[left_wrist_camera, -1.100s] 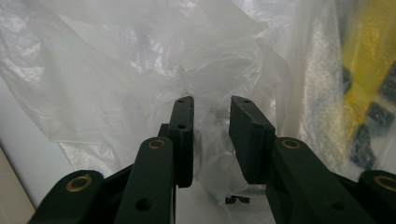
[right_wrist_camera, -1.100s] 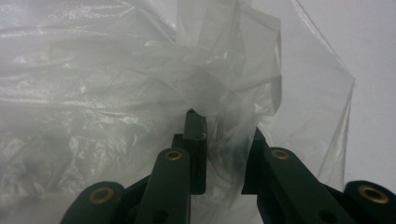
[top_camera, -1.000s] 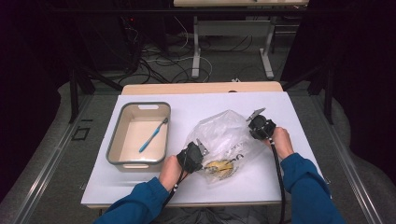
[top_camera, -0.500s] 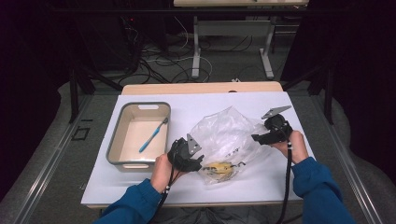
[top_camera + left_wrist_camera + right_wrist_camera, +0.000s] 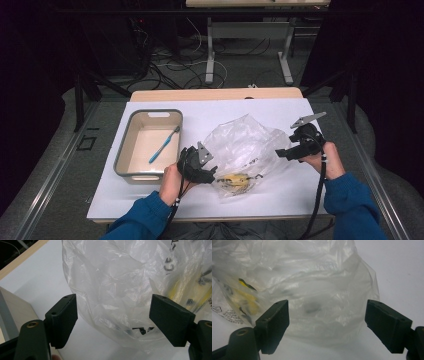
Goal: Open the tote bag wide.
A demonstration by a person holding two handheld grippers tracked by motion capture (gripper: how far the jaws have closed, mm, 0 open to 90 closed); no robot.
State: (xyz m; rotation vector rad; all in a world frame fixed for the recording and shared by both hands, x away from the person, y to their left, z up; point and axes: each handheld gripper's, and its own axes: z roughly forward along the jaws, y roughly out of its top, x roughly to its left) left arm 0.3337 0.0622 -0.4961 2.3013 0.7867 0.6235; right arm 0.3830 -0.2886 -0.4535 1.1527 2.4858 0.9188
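Clear plastic bag (image 5: 247, 150) on the white desk (image 5: 210, 197), between left claw (image 5: 207, 172) and right claw (image 5: 282, 152) — both spread, jaws just opening, pinching nothing. High view adds the tray (image 5: 122, 165) holding a blue toothbrush (image 5: 164, 144) — the gripper views show the bag's yellow contents (image 5: 247, 298) close up.

A white table top (image 5: 280, 112) sits in the middle of the frame, with a light wood edge (image 5: 215, 94) along its far side. Behind it, near the top middle, stand the grey metal legs of another table (image 5: 210, 50). Black and white cables (image 5: 175, 67) lie tangled on the grey floor (image 5: 45, 170). Both sides of the room are very dark.
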